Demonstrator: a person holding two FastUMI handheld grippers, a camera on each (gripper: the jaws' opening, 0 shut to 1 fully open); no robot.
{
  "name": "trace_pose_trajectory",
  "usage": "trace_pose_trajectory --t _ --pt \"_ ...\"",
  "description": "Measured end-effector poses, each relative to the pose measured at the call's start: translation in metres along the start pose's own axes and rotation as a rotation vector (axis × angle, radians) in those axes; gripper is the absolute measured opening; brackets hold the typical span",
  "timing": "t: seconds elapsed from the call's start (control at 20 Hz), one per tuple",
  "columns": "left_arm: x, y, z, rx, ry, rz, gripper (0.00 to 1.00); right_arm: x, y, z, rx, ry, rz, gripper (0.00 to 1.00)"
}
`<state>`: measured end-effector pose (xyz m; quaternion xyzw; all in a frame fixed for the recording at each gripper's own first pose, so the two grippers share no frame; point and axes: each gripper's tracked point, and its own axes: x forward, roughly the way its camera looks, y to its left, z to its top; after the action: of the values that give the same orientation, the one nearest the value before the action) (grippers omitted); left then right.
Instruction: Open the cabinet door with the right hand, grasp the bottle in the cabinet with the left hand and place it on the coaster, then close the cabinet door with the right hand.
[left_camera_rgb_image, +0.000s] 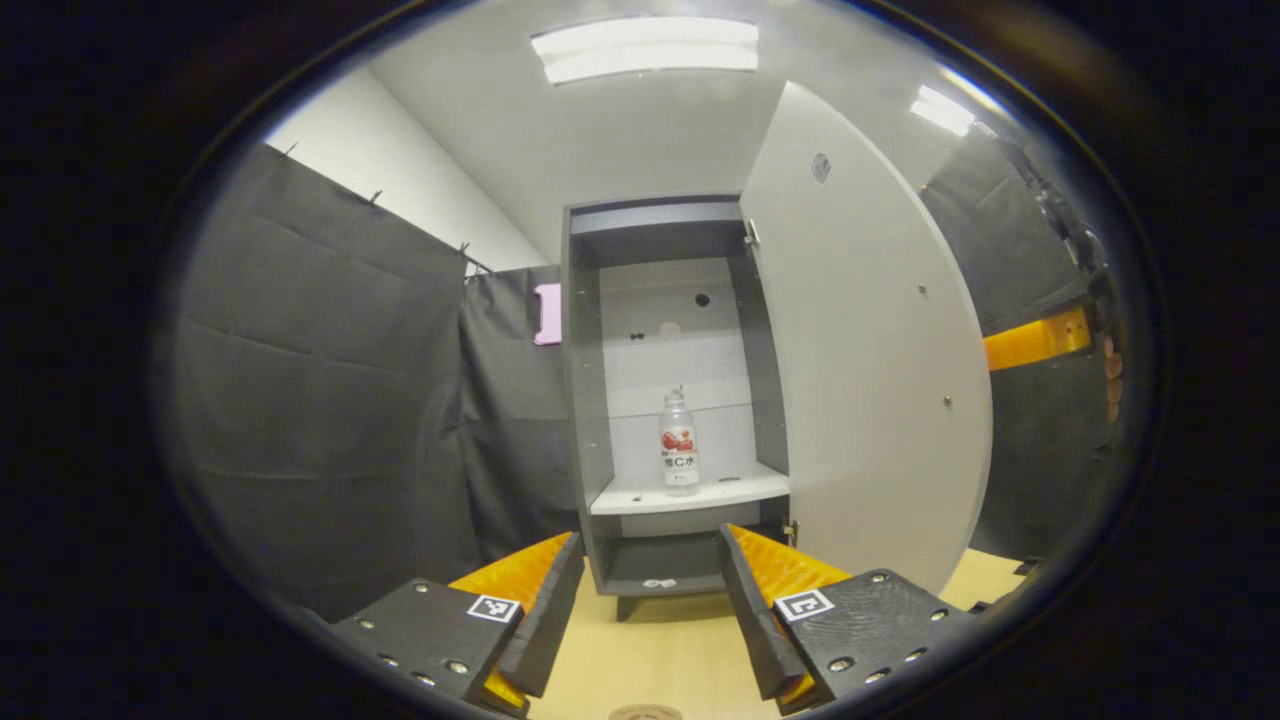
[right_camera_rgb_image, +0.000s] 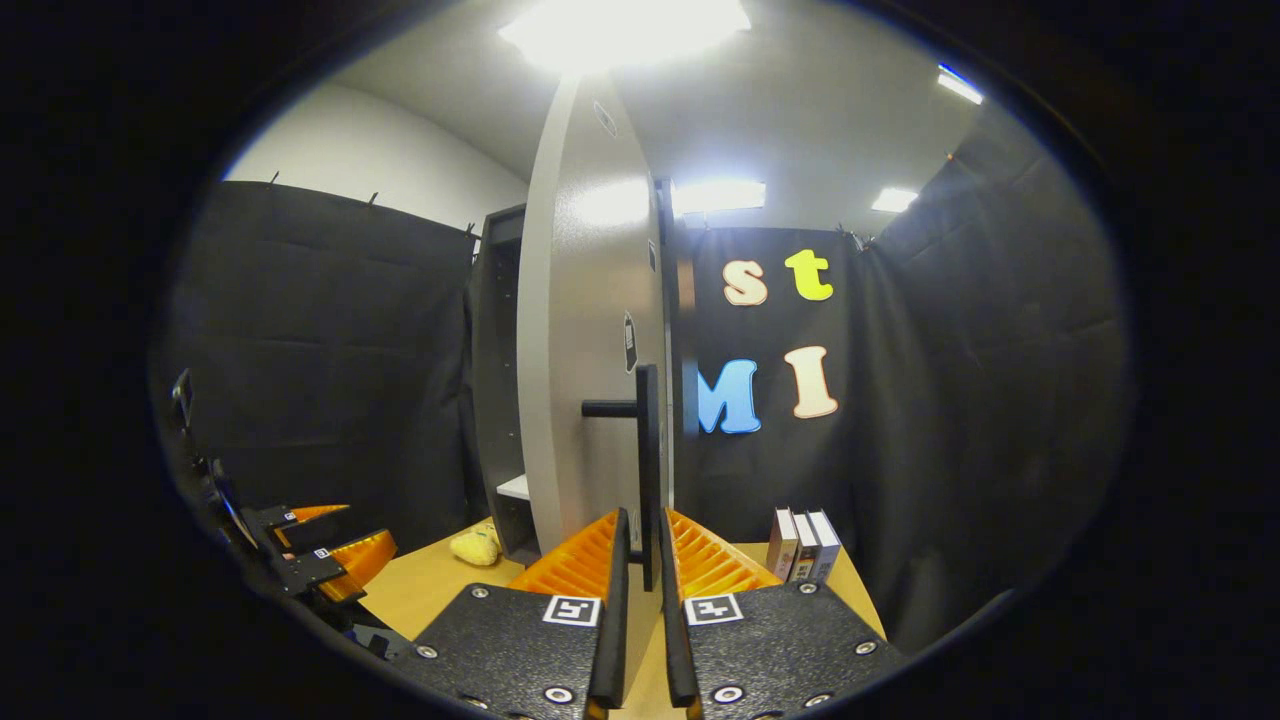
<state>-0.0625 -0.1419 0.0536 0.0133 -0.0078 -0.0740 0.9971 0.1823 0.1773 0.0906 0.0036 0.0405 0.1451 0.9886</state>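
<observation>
Two grippers over a light wood worktop (left_camera_rgb_image: 650, 650), black cloth walls on all sides, white ceiling with lit panel lights (left_camera_rgb_image: 645, 48). Grey cabinet (left_camera_rgb_image: 585, 400) stands on the worktop, cabinet door (left_camera_rgb_image: 860, 340) swung wide open. Bottle (left_camera_rgb_image: 679, 444) upright on the white middle shelf (left_camera_rgb_image: 690, 492), toward the back, clear of the side walls. Left gripper (left_camera_rgb_image: 650, 560) hangs in front of the cabinet with jaws spread wide, nothing between them, well short of the bottle. Right gripper (right_camera_rgb_image: 640, 545) jaws nearly together around the door's dark handle (right_camera_rgb_image: 646, 460); can't tell if both fingers actually press on it. Coaster (left_camera_rgb_image: 645, 712) edge peeks in at the bottom of the left gripper view. Yellow soft item (right_camera_rgb_image: 475, 546) by the cabinet foot, three books (right_camera_rgb_image: 803, 543) upright on the worktop's far right.
</observation>
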Motion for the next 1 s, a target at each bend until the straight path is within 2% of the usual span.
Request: trace_pose_trajectory --t 0.1,0.2,0.3,0.35,0.4,0.45,0.5,0.8,0.85,0.95,1.0 --pt "0.018 -0.004 0.006 -0.014 -0.007 -0.024 0.82 -0.005 -0.01 -0.005 -0.017 0.01 -0.038 0.19" --pt "0.041 -0.013 0.008 -0.038 -0.008 -0.059 0.82 -0.011 -0.021 -0.006 -0.035 0.006 -0.089 0.54" --pt "0.063 -0.014 0.008 -0.052 -0.008 -0.08 0.82 -0.014 -0.038 -0.006 -0.048 -0.008 -0.174 0.9" --pt "0.078 -0.013 0.008 -0.057 -0.006 -0.087 0.77 -0.017 -0.044 -0.007 -0.045 -0.013 -0.209 0.95" --pt "0.093 -0.013 0.009 -0.065 -0.008 -0.095 0.71 -0.018 -0.047 -0.006 -0.039 -0.02 -0.237 0.95" --pt "0.113 -0.014 0.008 -0.072 -0.005 -0.107 0.82 -0.02 -0.051 -0.007 -0.029 -0.027 -0.266 0.95" --pt "0.13 -0.014 0.009 -0.076 -0.004 -0.118 0.77 -0.021 -0.054 -0.007 -0.022 -0.034 -0.291 0.95" --pt "0.238 -0.009 0.0 -0.076 -0.009 -0.164 0.76 -0.034 -0.07 -0.016 0.033 -0.022 -0.451 0.95" --pt "0.253 -0.011 -0.005 -0.078 -0.004 -0.181 0.82 -0.037 -0.071 -0.019 0.043 -0.014 -0.471 0.95" --pt "0.282 -0.013 -0.011 -0.086 0.005 -0.205 0.82 -0.041 -0.073 -0.02 0.048 -0.003 -0.512 0.95" --pt "0.297 -0.014 -0.014 -0.092 0.009 -0.215 0.7 -0.042 -0.074 -0.021 0.046 0.001 -0.53 0.95"
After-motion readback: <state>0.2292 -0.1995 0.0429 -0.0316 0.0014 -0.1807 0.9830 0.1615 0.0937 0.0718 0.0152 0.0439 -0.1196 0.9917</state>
